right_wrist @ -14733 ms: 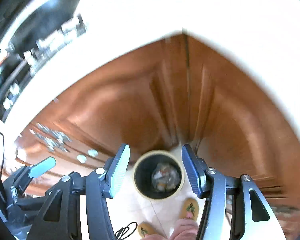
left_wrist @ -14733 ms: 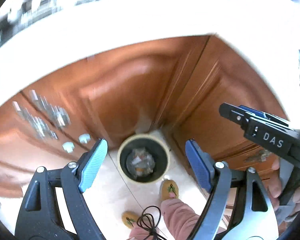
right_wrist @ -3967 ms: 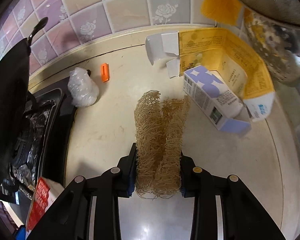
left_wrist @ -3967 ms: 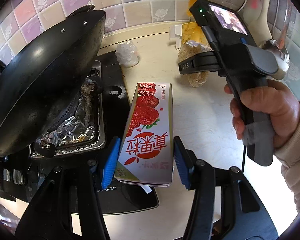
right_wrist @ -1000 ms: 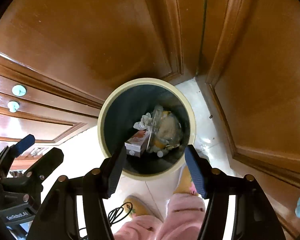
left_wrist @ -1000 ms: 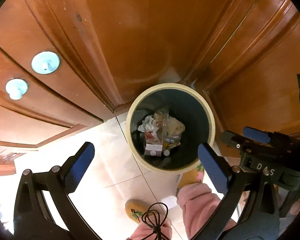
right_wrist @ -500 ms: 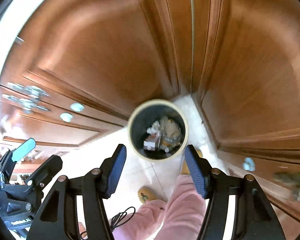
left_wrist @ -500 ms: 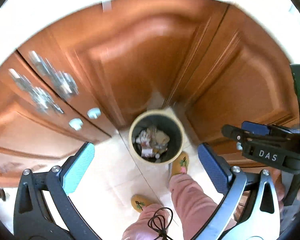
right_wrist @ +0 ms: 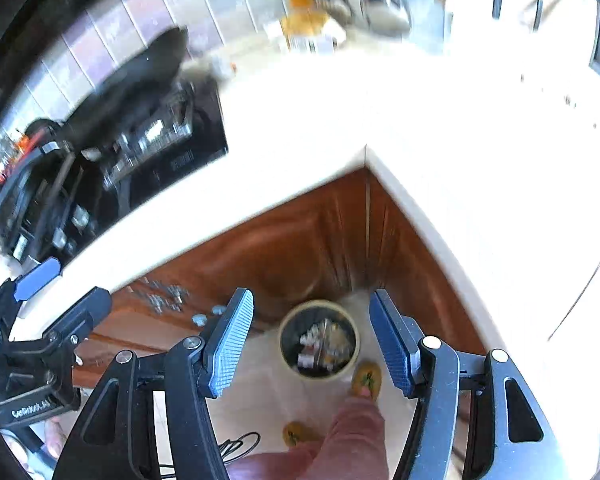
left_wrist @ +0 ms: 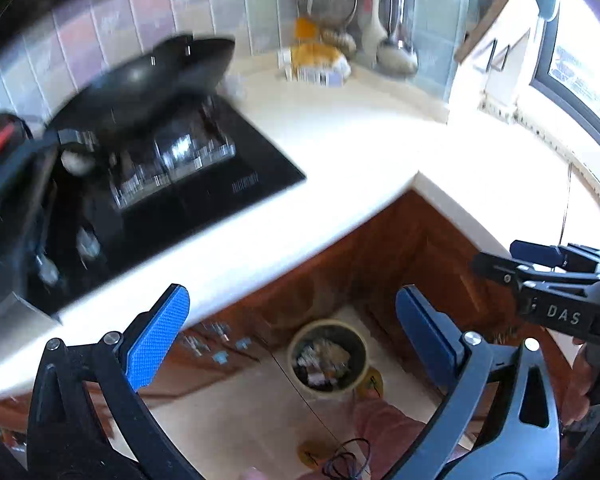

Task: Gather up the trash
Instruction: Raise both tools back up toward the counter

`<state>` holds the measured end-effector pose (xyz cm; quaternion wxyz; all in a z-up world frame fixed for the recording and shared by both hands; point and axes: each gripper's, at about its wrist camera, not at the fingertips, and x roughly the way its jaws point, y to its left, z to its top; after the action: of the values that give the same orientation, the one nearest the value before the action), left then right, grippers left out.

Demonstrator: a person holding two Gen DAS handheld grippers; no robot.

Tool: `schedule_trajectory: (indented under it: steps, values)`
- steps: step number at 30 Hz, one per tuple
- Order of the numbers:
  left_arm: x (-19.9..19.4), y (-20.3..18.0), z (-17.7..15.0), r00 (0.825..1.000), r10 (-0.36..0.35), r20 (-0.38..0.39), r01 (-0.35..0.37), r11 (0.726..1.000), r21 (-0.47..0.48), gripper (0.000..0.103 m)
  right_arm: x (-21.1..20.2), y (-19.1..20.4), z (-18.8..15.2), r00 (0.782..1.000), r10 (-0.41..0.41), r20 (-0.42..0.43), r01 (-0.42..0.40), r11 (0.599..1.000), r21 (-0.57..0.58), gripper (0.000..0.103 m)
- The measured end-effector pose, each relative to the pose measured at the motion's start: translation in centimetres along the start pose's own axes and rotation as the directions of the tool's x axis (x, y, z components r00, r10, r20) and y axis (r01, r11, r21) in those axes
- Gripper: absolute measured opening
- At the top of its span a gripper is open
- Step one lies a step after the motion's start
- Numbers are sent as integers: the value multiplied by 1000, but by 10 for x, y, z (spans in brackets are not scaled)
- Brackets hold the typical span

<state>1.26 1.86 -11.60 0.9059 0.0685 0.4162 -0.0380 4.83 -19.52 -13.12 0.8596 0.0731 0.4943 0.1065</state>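
Both the left gripper (left_wrist: pixel 290 334) and the right gripper (right_wrist: pixel 312 342) hang empty with jaws apart, above the round cream-rimmed trash bin (left_wrist: pixel 327 356) on the floor, which holds collected scraps. More trash, a yellow-and-white carton heap (left_wrist: pixel 318 62), lies far back on the pale stone counter (left_wrist: pixel 352 136) by the tiled wall. Reaching there, the left gripper risks clipping the black wok (left_wrist: pixel 148 80) on the stove, or the two could collide.

Daylight from the window (left_wrist: pixel 580 68) blows the white worktop (left_wrist: pixel 340 128) out. Motion blur smears the wok (left_wrist: pixel 148 80). Fisheye edges curve and darken.
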Motion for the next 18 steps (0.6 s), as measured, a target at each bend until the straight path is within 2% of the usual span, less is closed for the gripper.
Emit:
schedule_trajectory:
  steps: [5, 8, 10, 11, 13, 15, 18]
  values:
    - [-11, 4, 50, 997, 55, 48, -55, 998, -16, 102, -35, 1, 62, 997, 35, 64, -32, 998, -50, 62]
    - [-4, 8, 83, 995, 79, 64, -76, 996, -54, 95, -38, 0, 106, 993, 68, 93, -60, 994, -89, 62]
    - [7, 13, 105, 994, 97, 58, -91, 992, -90, 83, -24, 3, 132, 991, 91, 99, -80, 990, -112, 62]
    - [13, 18, 122, 994, 98, 48, -92, 989, -115, 82, -20, 4, 153, 989, 105, 101, -92, 988, -125, 62]
    - [27, 25, 142, 994, 100, 41, -93, 985, -148, 80, -5, 5, 179, 986, 133, 98, -117, 982, -146, 62]
    - [39, 33, 178, 993, 106, 43, -97, 979, -178, 80, 11, 5, 217, 982, 165, 89, -147, 972, -181, 62]
    - [56, 44, 221, 989, 139, 49, -125, 968, -217, 80, 53, 10, 262, 976, 206, 69, -186, 957, -222, 62]
